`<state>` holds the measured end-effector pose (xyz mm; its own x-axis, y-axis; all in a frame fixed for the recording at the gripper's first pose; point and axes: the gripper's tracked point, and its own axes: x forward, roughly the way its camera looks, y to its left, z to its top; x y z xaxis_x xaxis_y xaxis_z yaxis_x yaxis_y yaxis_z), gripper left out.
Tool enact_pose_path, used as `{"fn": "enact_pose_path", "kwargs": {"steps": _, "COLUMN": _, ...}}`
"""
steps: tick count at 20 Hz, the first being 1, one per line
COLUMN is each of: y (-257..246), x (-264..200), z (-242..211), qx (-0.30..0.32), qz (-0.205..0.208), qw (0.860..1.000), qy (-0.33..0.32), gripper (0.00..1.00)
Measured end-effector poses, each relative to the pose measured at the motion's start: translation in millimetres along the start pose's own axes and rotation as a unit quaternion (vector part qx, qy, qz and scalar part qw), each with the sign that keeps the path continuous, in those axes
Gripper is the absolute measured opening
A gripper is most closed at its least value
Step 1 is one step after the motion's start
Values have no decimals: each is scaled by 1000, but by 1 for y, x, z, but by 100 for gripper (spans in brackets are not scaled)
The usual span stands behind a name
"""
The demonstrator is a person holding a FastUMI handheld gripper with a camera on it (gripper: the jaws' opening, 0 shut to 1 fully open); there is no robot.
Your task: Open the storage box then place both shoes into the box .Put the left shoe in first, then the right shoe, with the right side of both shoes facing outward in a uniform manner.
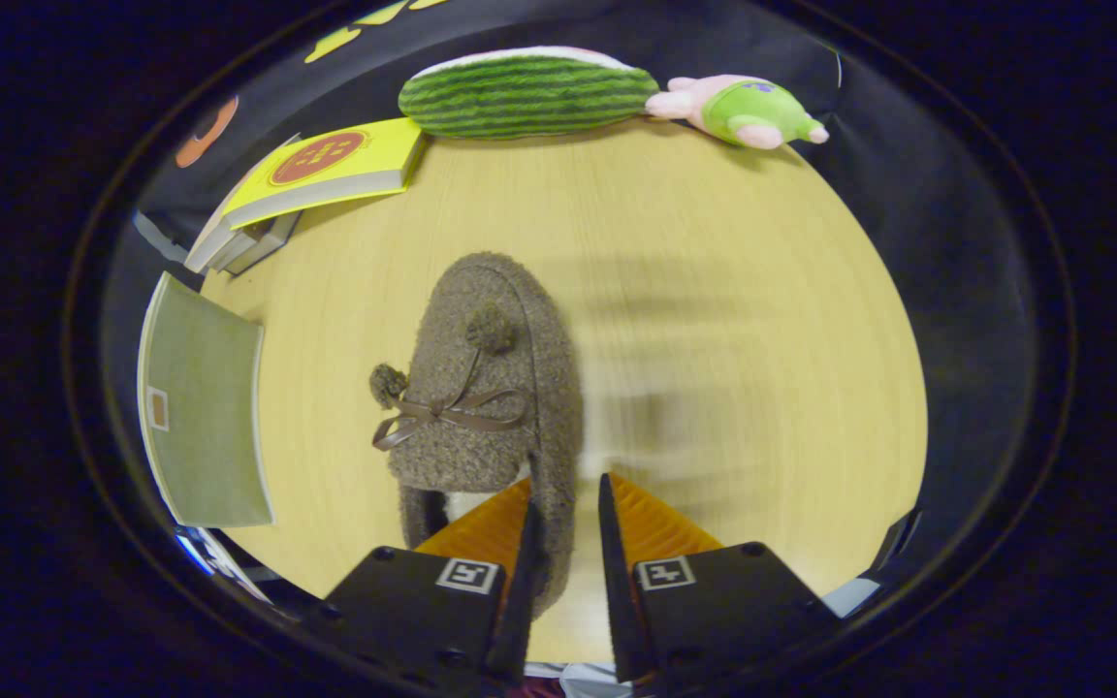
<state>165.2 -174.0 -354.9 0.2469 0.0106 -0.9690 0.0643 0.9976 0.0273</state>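
Fingers [563, 514] slightly apart, straddling the right wall of the slipper [486, 407] at its heel, centre of frame.
Advice: press both fingers firmly on this wall before lifting from tabletop [714, 291], keeping the slipper level.

One brown fleecy slipper [481, 388] lies on the table, toe pointing away, sole down. A ribbon bow and two pompoms sit on its upper. Its right heel wall stands between the tongs [563, 504].
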Motion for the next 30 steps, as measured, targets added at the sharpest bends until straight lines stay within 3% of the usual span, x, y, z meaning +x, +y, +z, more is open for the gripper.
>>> {"fn": "enact_pose_path", "kwargs": {"steps": 2, "y": -1, "x": 2, "z": 3, "qx": -4, "qz": 4, "qw": 1000, "qy": -6, "gripper": 16}}
{"fn": "enact_pose_path", "kwargs": {"steps": 4, "y": -2, "x": -3, "z": 4, "qx": 14, "qz": 18, "qw": 1000, "qy": -8, "gripper": 7}}
{"fn": "enact_pose_path", "kwargs": {"steps": 8, "y": 3, "x": -25, "z": 6, "qx": 40, "qz": 48, "qw": 998, "qy": -8, "gripper": 6}}
{"fn": "enact_pose_path", "kwargs": {"steps": 14, "y": 18, "x": -77, "z": 26, "qx": 56, "qz": 45, "qw": 996, "qy": -53, "gripper": 6}}
{"fn": "enact_pose_path", "kwargs": {"steps": 21, "y": 89, "x": -112, "z": 18, "qx": 59, "qz": 83, "qw": 993, "qy": -61, "gripper": 6}}
{"fn": "enact_pose_path", "kwargs": {"steps": 30, "y": 219, "x": -163, "z": 24, "qx": 27, "qz": 128, "qw": 987, "qy": -97, "gripper": 6}}
